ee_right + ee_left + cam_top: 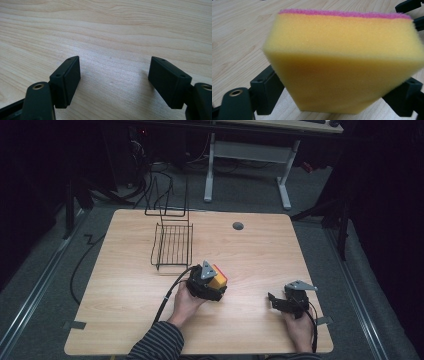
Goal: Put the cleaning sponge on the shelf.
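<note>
Sponge (344,65) sits pinched in the left claw (212,285); the right claw (115,82) is spread wide, holding nothing.

One sponge (344,67), one wire rack (172,242) and two hand-held grippers, left (207,282) and right (287,301), are sitting over one table (250,245); a second table (280,126) is standing behind.

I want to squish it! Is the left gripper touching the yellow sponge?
Touching. In the left gripper view, the left gripper has both black jaws pressed against the sides of the yellow sponge, holding it.
</note>
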`<move>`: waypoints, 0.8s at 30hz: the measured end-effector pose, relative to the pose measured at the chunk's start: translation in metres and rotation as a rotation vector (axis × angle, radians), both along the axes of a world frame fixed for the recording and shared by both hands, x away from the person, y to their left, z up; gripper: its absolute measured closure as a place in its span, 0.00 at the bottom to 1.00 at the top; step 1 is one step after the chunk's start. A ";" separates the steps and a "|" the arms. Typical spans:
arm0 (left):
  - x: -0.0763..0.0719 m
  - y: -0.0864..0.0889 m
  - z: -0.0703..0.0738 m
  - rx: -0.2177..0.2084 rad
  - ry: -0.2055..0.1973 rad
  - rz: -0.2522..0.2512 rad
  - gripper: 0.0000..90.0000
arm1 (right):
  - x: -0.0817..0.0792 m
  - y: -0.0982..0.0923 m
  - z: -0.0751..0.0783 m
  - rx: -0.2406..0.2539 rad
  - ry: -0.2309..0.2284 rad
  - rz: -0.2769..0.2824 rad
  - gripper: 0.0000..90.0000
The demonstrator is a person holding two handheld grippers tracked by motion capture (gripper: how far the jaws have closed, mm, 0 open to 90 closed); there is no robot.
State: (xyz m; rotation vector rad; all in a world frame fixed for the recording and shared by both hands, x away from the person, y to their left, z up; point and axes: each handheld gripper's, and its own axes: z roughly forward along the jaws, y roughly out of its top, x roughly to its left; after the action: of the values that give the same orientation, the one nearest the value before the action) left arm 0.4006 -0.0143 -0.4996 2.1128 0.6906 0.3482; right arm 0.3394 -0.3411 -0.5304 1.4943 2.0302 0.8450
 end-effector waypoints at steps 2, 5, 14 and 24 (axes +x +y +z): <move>0.000 0.000 0.000 0.006 -0.003 -0.008 0.21 | 0.000 0.000 0.000 0.000 0.000 0.000 0.29; -0.001 -0.001 0.000 0.006 -0.010 -0.013 0.24 | 0.000 0.000 0.000 0.000 0.000 0.000 0.29; -0.003 0.000 0.002 0.011 -0.019 -0.031 0.26 | 0.000 0.000 0.000 0.000 0.000 0.000 0.29; -0.007 0.005 0.009 0.007 -0.010 -0.042 0.26 | 0.000 0.000 0.000 0.000 0.000 0.000 0.29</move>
State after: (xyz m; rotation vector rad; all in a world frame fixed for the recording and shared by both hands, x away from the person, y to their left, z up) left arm 0.3941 -0.0090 -0.4907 2.1274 0.6391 0.3384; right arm 0.3394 -0.3410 -0.5304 1.4946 2.0302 0.8452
